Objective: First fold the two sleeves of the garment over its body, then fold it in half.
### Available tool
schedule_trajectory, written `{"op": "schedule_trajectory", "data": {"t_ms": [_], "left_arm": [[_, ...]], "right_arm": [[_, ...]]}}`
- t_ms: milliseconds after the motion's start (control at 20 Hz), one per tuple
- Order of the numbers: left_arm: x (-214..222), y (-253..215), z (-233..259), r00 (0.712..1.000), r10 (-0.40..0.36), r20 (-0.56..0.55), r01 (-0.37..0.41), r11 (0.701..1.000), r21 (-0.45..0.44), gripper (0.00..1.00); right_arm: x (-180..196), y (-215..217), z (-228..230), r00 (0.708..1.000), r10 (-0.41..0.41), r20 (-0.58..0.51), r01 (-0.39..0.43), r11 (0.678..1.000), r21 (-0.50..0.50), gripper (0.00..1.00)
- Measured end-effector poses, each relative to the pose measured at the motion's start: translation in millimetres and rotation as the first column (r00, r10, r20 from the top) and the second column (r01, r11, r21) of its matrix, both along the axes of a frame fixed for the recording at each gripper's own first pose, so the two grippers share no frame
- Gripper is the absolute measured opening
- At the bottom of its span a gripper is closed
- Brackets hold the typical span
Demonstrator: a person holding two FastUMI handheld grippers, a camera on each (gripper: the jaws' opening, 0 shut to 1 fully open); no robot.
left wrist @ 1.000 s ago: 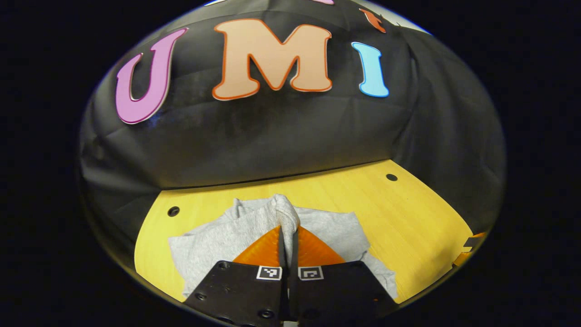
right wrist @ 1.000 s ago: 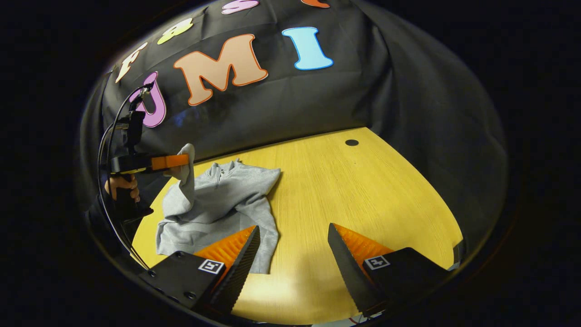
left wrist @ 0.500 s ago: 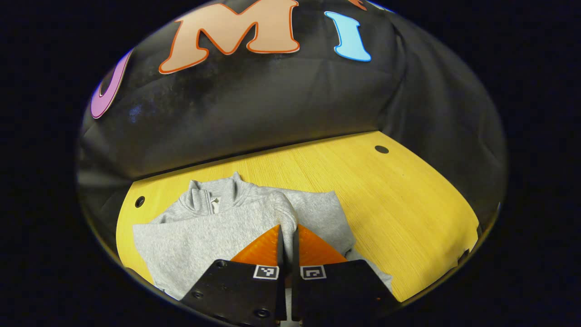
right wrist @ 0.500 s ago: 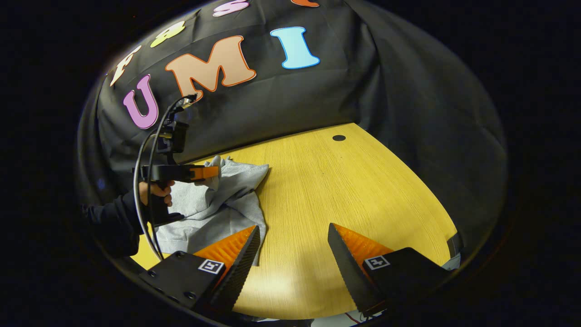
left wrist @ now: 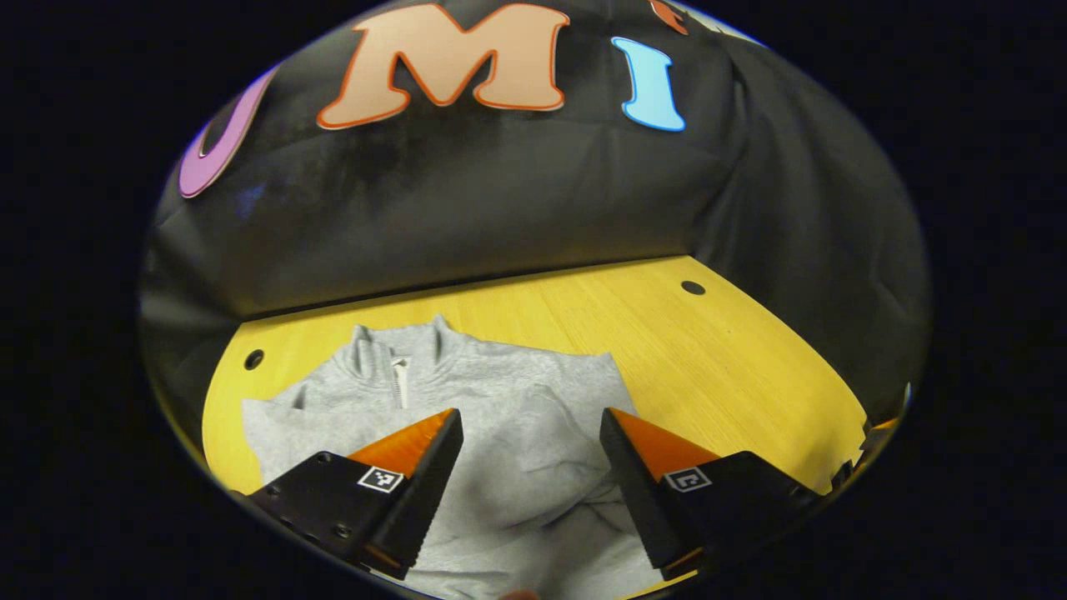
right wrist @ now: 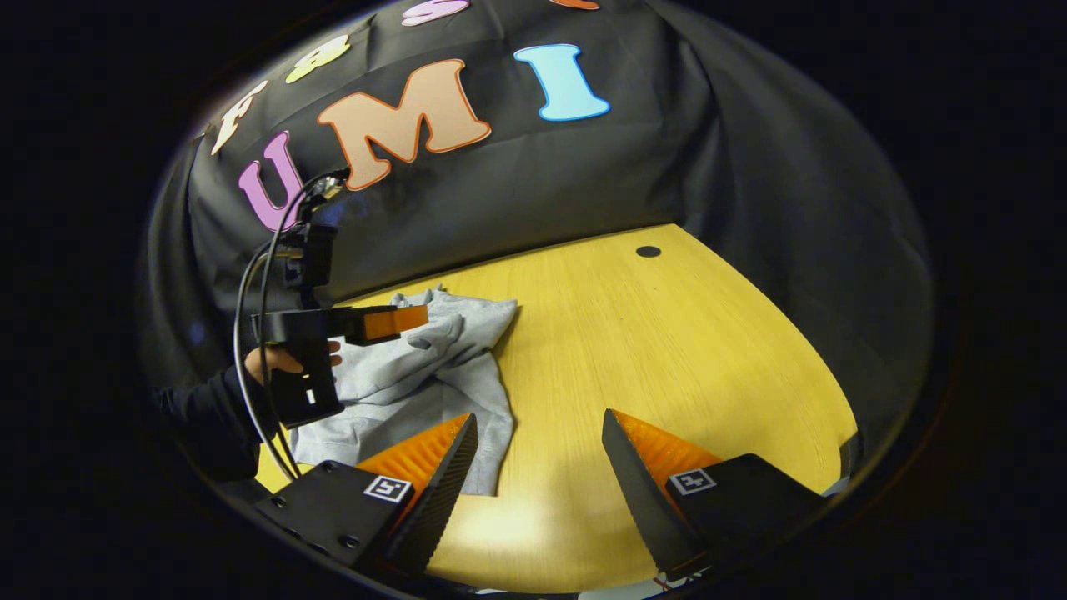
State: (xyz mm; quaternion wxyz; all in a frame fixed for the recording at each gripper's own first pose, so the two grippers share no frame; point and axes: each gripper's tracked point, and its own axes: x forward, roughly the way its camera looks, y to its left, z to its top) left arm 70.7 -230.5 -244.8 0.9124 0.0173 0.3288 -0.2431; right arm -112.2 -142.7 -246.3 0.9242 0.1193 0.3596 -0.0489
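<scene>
A grey zip-neck sweatshirt (left wrist: 492, 400) lies on the yellow wooden table (left wrist: 733, 367), collar toward the back wall. One sleeve is folded over its body. My left gripper (left wrist: 529, 417) hovers just above the garment's middle, open, with nothing between its fingers. In the right gripper view the same sweatshirt (right wrist: 433, 367) lies at the left, with the left gripper (right wrist: 417, 318) above it, held by a hand (right wrist: 279, 360). My right gripper (right wrist: 538, 421) stands open over bare table, just right of the garment's lower hem.
Dark round holes mark the table (right wrist: 667, 350) near its back edge (left wrist: 692, 287) (left wrist: 253, 359). The black cloth wall (left wrist: 500, 208) closes in behind and to the right. Bare wood stretches to the right of the garment.
My left gripper carried the sleeve down onto the sweatshirt's body, then opened and let it go. The sleeve now lies flat. The right gripper has barely moved.
</scene>
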Motion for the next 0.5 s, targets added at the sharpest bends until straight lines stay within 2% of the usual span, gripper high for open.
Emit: {"op": "schedule_trajectory", "data": {"t_ms": [200,500], "left_arm": [[-9.4,69.5,11.2,0.997,0.072,0.039,-0.073,0.997,0.033,0.99],[-40.6,162.9,9.9,0.981,0.192,0.03,-0.193,0.978,0.074,0.98]], "right_arm": [[13.3,27.5,-9.7,0.998,0.068,-0.005,-0.068,0.998,0.001,0.96],[26.1,64.2,-25.0,0.988,0.15,-0.027,-0.15,0.989,0.007,0.97]]}}
